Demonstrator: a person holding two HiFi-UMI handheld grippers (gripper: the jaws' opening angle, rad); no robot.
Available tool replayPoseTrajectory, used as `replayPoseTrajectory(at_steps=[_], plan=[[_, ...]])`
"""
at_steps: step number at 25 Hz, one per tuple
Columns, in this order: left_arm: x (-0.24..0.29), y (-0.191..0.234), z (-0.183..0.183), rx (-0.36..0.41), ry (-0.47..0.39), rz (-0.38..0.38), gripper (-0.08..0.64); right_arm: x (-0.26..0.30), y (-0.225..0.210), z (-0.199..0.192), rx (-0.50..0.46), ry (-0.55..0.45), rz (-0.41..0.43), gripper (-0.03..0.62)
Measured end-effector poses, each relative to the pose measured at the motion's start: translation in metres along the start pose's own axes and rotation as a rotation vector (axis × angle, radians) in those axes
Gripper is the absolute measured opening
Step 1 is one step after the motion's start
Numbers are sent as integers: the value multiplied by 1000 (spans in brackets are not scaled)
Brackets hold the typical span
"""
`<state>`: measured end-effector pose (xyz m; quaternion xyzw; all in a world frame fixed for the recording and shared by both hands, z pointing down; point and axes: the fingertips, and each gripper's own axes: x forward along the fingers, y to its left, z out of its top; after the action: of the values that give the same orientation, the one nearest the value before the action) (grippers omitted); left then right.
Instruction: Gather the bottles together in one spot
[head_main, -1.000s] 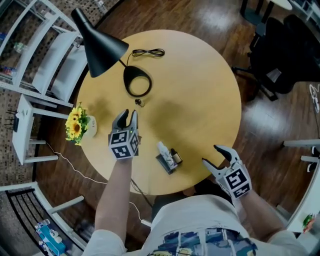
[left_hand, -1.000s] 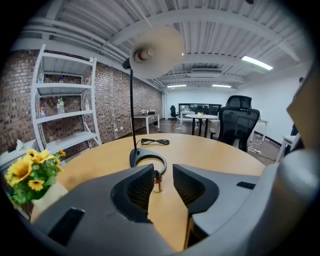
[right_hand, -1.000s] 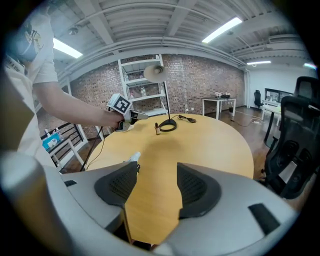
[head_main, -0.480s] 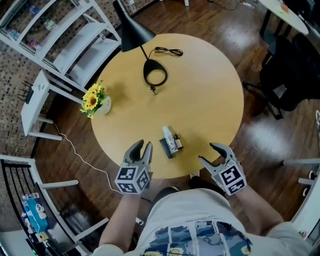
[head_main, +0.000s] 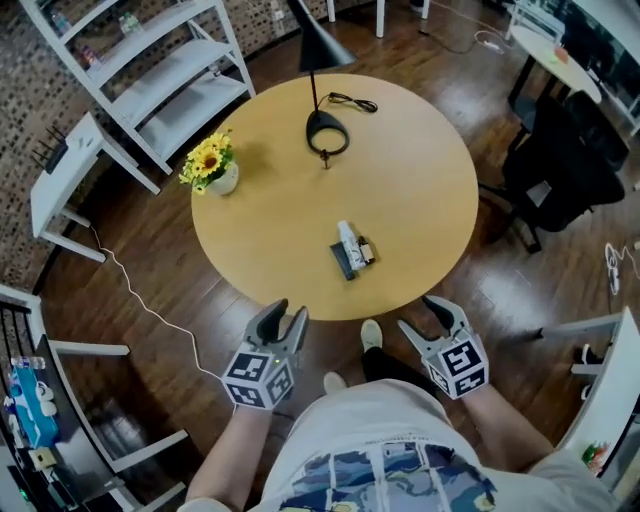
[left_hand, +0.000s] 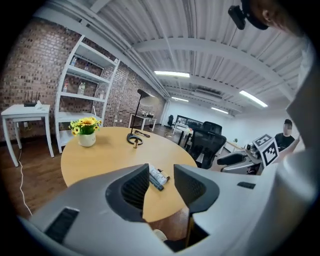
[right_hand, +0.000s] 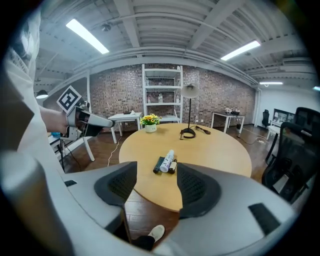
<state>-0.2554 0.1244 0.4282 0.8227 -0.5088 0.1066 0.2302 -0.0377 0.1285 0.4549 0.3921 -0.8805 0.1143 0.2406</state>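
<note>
Three bottles lie side by side near the front of the round wooden table (head_main: 420, 180): a white one (head_main: 347, 240), a dark one (head_main: 343, 263) and a small brown one (head_main: 366, 251). Neither gripper touches them. My left gripper (head_main: 283, 320) hangs off the table's near edge, over the floor; its jaws have just been opening and hold nothing. In the left gripper view (left_hand: 161, 176) the white bottle (left_hand: 157, 175) shows far off between the jaws. My right gripper (head_main: 428, 322) is also short of the table, open and empty. From the right gripper (right_hand: 157, 175), the white bottle (right_hand: 168, 160) lies ahead.
A vase of sunflowers (head_main: 212, 165) stands at the table's left, a black lamp base (head_main: 327, 132) and a cable (head_main: 352, 101) at the back. White shelving (head_main: 150, 70) and a side table (head_main: 65, 185) are to the left, an office chair (head_main: 560, 165) to the right.
Both grippers have drawn back from over the table to beyond its near edge, and the head view has backed away. The bottles have not moved.
</note>
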Motion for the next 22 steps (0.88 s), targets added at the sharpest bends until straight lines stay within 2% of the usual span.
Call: replayPoseTrajectory(at_steps=[5,10,16,22], plan=[[-51,-20,-43,-15,22,-50,140,-38,38,-22,44,17,-66,275],[-82,-28,-75,-40,68,-33,140,-59,64,-39,48,41,-72,275],[-102,-31,-73,-81,64,-10,138,-59,77,-23,4,21,-41,275],[-113,-31,-64,-38,33,4,149,-53,84,-14,-23,20,-28,275]])
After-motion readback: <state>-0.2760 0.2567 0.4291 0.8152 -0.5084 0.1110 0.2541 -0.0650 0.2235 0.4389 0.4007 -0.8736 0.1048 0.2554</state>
